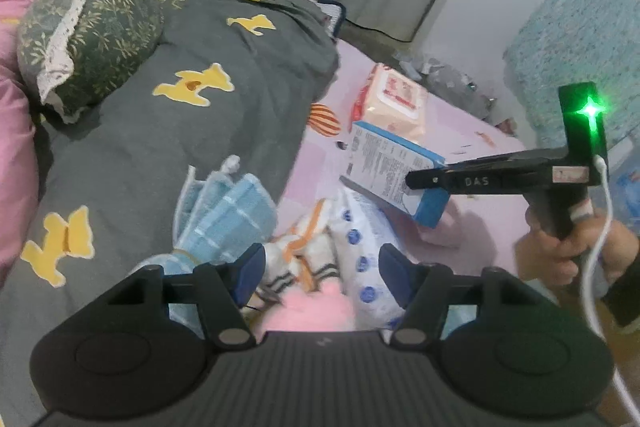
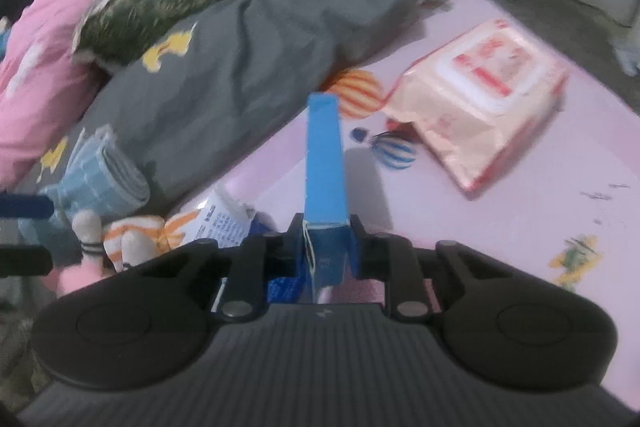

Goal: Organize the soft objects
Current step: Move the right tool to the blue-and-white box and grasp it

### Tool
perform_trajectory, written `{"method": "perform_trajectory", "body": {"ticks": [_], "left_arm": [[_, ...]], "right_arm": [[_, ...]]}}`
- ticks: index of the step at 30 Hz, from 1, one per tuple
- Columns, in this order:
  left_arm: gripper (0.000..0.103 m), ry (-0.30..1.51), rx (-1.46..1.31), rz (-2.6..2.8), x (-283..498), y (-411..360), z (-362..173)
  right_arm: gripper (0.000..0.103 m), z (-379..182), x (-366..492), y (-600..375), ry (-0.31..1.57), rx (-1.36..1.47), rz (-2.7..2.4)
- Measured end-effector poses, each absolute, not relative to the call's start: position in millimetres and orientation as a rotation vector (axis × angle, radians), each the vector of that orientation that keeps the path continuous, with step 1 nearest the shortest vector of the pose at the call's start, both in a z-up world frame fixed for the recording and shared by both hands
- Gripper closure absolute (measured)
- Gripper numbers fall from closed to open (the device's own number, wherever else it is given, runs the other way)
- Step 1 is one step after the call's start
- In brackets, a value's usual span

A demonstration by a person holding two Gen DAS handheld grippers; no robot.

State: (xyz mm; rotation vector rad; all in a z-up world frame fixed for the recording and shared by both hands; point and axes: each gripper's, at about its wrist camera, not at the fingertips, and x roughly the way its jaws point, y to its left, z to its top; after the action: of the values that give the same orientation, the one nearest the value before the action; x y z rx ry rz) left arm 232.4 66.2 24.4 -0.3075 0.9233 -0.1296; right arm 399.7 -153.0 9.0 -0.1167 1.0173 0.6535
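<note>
Right tool (image 2: 325,247) clamped on a blue box (image 2: 323,163), held narrow edge up above the pink sheet (image 2: 520,235); seen from the left wrist view, the same box (image 1: 394,173) tilted over the pile. Left tool (image 1: 322,267) spread wide, nothing between its fingers, hovering just over a pink plush (image 1: 308,311) and striped socks (image 1: 304,255) (beside a dotted white pack (image 1: 366,247)). Rolled blue towel (image 1: 228,215) resting on the grey duvet (image 1: 160,147), touching the sock pile. Wipes packet (image 2: 476,99) lying flat on the sheet, apart from the rest. Green pillow (image 1: 88,27) propped on the duvet.
</note>
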Motion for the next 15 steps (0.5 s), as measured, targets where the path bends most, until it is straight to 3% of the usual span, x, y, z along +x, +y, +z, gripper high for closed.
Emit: {"method": "perform_trajectory", "body": {"ticks": [8, 15], "left_arm": [[0.041, 0.906, -0.365, -0.164, 213.7, 64.6, 39.0], [0.041, 0.91, -0.416, -0.179, 205.3, 65.1, 40.8]], "right_arm": [[0.084, 62.2, 337.0, -168.4, 0.903, -0.062, 0.658], [0.082, 41.9, 268.6, -122.4, 0.86, -0.314, 0.626]]}}
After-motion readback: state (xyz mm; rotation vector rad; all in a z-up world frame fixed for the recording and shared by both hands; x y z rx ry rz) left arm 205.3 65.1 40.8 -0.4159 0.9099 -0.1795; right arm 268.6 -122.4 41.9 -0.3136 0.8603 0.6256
